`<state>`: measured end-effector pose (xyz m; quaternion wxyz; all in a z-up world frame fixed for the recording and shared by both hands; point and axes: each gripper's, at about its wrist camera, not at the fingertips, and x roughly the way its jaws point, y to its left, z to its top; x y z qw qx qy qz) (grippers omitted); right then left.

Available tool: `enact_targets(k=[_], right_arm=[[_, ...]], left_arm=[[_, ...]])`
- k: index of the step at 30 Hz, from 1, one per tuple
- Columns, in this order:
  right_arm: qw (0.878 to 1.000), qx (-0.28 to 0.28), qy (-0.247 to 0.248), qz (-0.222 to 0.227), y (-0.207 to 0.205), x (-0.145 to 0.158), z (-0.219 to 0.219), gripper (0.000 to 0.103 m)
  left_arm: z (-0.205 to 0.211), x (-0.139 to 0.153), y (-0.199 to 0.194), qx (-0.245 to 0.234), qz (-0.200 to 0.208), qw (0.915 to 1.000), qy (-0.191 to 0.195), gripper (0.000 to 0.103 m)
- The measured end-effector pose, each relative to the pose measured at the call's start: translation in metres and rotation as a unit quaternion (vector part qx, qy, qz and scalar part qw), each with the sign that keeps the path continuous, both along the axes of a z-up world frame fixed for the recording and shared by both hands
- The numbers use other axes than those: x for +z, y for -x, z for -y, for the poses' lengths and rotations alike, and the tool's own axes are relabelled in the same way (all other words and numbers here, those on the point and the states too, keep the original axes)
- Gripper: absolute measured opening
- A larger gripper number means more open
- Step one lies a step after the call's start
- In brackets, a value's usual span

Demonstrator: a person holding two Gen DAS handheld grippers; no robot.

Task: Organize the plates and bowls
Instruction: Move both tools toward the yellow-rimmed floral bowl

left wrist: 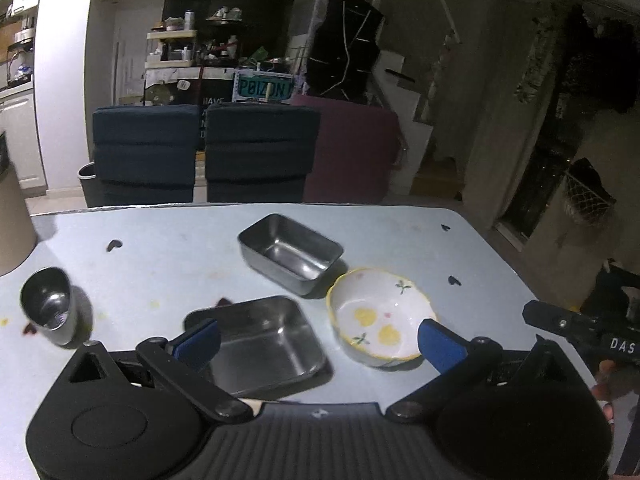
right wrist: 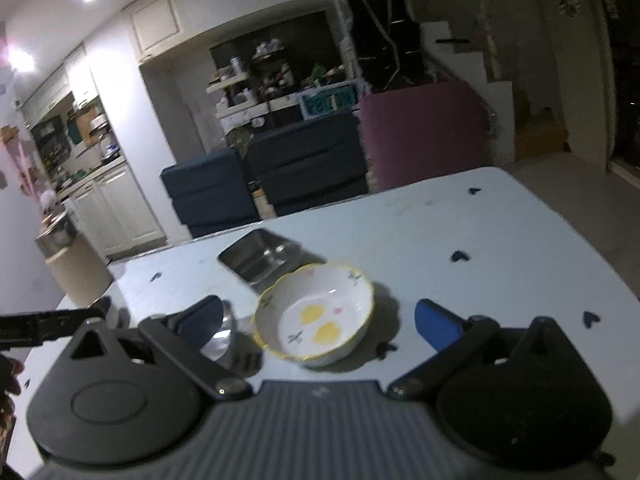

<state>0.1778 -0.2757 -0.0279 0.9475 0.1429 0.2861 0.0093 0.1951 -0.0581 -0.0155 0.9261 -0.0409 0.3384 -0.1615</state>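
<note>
Your left gripper [left wrist: 318, 338] is spread wide and holds nothing; the square steel tray [left wrist: 260, 342] sits on the pale table [left wrist: 160, 248] between its blue pads, nearer the left one, while the flowered white bowl [left wrist: 378, 316] lies just inside the right pad. A second steel tray [left wrist: 290, 252] rests beyond them, close to the bowl. A steel cup [left wrist: 48, 304] stands well apart at far left. Your right gripper [right wrist: 318, 320] also gapes empty, with the bowl lying between its fingers.
</note>
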Motion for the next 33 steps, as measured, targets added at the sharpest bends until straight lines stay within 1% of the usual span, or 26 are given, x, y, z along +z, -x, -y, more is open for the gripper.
enact_targets(k=[5,9,11,12,15,16,19,22,23,24,25,26,27,28,29,31,33], right_arm=[[0.999,-0.03,0.015,-0.011,-0.004,-0.002,0.009,0.103],[0.996,-0.068,0.031,-0.051,-0.019,-0.006,0.008,0.103],[0.994,-0.077,0.036,-0.07,-0.03,-0.01,0.008,0.103],[0.994,-0.07,0.036,-0.071,-0.034,-0.012,0.008,0.103],[0.998,-0.004,0.022,-0.05,-0.048,-0.016,0.009,0.103],[0.999,0.004,0.017,-0.051,-0.054,-0.017,0.01,0.103],[0.998,0.01,0.01,-0.055,-0.07,-0.022,0.011,0.103],[0.998,0.002,0.014,-0.063,-0.081,-0.026,0.012,0.103],[0.998,0.001,0.016,-0.065,-0.086,-0.027,0.013,0.103],[0.998,0.002,0.017,-0.067,-0.091,-0.029,0.013,0.102],[0.997,0.003,0.018,-0.072,-0.096,-0.031,0.013,0.101],[0.997,0.003,0.021,-0.077,-0.1,-0.031,0.014,0.093],[0.996,-0.002,0.025,-0.083,-0.105,-0.033,0.014,0.087],[0.995,-0.007,0.028,-0.092,-0.109,-0.035,0.015,0.073],[0.994,-0.014,0.029,-0.107,-0.117,-0.039,0.017,0.063],[0.991,-0.029,0.015,-0.13,-0.123,-0.047,0.022,0.06],[0.988,-0.034,-0.032,-0.144,-0.129,-0.056,0.029,0.059]], left_arm=[[0.021,0.001,-0.015,0.001,0.003,1.0,-0.009,0.103],[0.035,0.001,-0.027,0.001,0.011,0.9998,-0.013,0.103],[0.042,-0.001,-0.033,-0.002,0.019,0.9998,-0.009,0.103],[0.045,-0.002,-0.037,-0.006,0.022,0.9997,-0.007,0.103],[0.052,-0.006,-0.048,-0.018,0.024,0.9995,-0.006,0.103],[0.054,-0.008,-0.052,-0.018,0.022,0.9996,-0.007,0.103],[0.055,-0.016,-0.067,-0.02,0.018,0.9996,-0.007,0.103],[0.056,-0.027,-0.085,-0.02,0.008,0.9998,-0.004,0.103],[0.057,-0.03,-0.091,-0.022,0.002,0.9997,-0.003,0.103],[0.057,-0.034,-0.097,-0.036,-0.006,0.9993,0.002,0.103],[0.058,-0.037,-0.102,-0.053,-0.012,0.9985,0.01,0.103],[0.058,-0.04,-0.107,-0.064,-0.017,0.9976,0.017,0.103],[0.059,-0.043,-0.111,-0.067,-0.022,0.9973,0.019,0.103],[0.061,-0.045,-0.116,-0.07,-0.028,0.997,0.018,0.102],[0.062,-0.047,-0.12,-0.075,-0.032,0.9965,0.017,0.102],[0.063,-0.049,-0.128,-0.086,-0.032,0.9956,0.016,0.099],[0.063,-0.052,-0.135,-0.095,-0.034,0.9947,0.019,0.094]])
